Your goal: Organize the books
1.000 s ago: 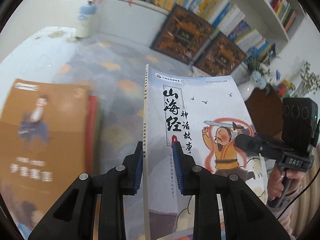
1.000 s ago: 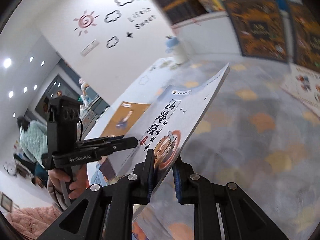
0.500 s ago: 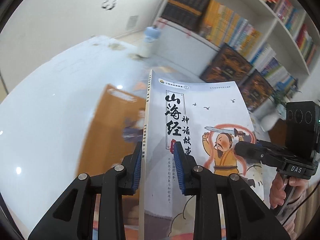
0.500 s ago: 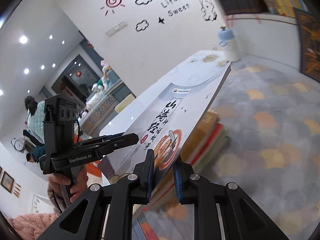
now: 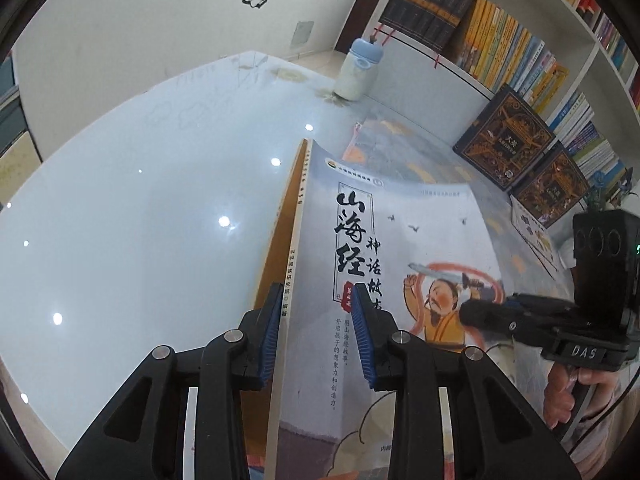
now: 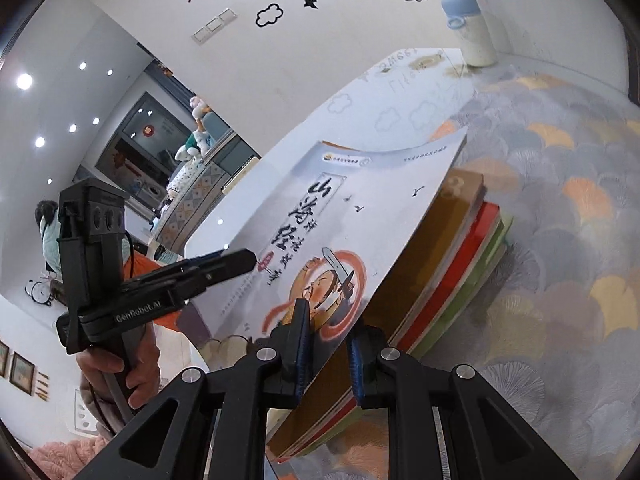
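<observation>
1. One grey-blue picture book is seen, carried by two tongs; beneath it one stack of books lies on the tabletop, with four covers counted at its edge: brown, red, white and green.
2. One bottle with a blue cap stands at 12 o'clock from the book, well apart, near the wall.
3. Two dark ornate books are leaned against the bookshelf at 2 o'clock.
4. The left tongs are pointed steeply down over the book's spine edge; their jaws have just been opening, and a gap shows at the right pad, with the spine between them.
5. The right tongs are pressed together on the book's lower right edge, held at the handle by a hand.
6. Compared with a second ago, the book has been brought from beside the stack to above it, tilted, its spine side higher.
</observation>
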